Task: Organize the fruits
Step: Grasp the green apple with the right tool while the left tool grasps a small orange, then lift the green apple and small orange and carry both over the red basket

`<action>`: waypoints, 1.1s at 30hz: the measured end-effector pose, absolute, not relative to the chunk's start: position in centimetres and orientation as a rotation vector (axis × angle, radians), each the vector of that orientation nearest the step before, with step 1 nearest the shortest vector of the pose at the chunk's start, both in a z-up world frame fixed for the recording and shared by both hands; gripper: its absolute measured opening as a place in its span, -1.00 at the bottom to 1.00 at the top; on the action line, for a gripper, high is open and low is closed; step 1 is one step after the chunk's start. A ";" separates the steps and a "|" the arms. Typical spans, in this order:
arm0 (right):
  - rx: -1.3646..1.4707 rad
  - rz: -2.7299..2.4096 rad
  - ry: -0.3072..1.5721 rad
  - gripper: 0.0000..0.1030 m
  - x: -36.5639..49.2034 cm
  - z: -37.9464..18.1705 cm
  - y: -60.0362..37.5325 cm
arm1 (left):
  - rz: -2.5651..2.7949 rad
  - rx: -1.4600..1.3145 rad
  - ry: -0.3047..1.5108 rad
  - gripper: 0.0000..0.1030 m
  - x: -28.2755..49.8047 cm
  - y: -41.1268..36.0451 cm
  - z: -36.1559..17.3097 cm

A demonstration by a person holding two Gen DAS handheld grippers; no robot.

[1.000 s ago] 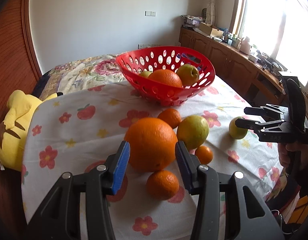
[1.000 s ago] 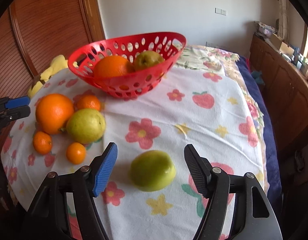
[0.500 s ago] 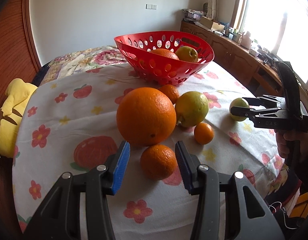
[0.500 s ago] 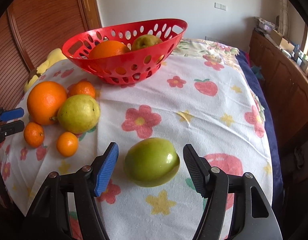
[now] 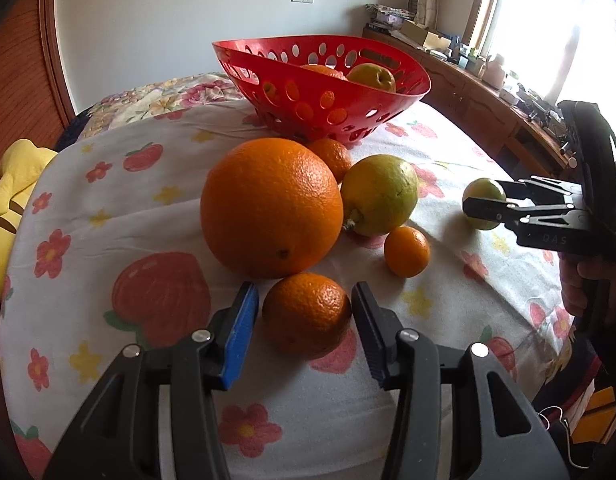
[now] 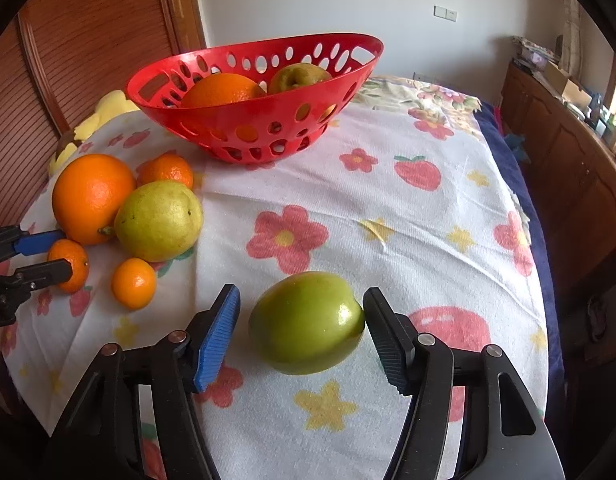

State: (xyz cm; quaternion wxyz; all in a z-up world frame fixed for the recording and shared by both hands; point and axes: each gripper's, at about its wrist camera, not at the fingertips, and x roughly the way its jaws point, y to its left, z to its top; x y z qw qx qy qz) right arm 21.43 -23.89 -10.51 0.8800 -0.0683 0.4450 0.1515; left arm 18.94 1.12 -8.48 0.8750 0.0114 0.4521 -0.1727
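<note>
Jaws of the left gripper stand apart astride a small mandarin on the flowered cloth, narrow gaps showing on both sides; right gripper jaws are closing around a green apple, right pad at its skin, left pad not touching. Beyond the mandarin, toward the red basket, lie a big orange, a yellow-green pear and two more small mandarins. Basket, farthest back, holds an orange and a greenish fruit.
</note>
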 end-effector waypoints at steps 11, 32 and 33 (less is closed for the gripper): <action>-0.125 0.306 0.935 0.21 21.1 -10.6 -24.3 | -0.376 0.005 0.959 -0.12 18.6 1.7 -9.3; -0.115 0.326 0.933 0.14 20.4 -10.6 -24.7 | -0.406 0.007 0.889 -0.16 16.8 2.4 -5.7; -0.112 0.328 0.929 0.14 20.3 -10.5 -24.6 | -0.410 0.010 0.878 -0.16 16.7 2.4 -5.1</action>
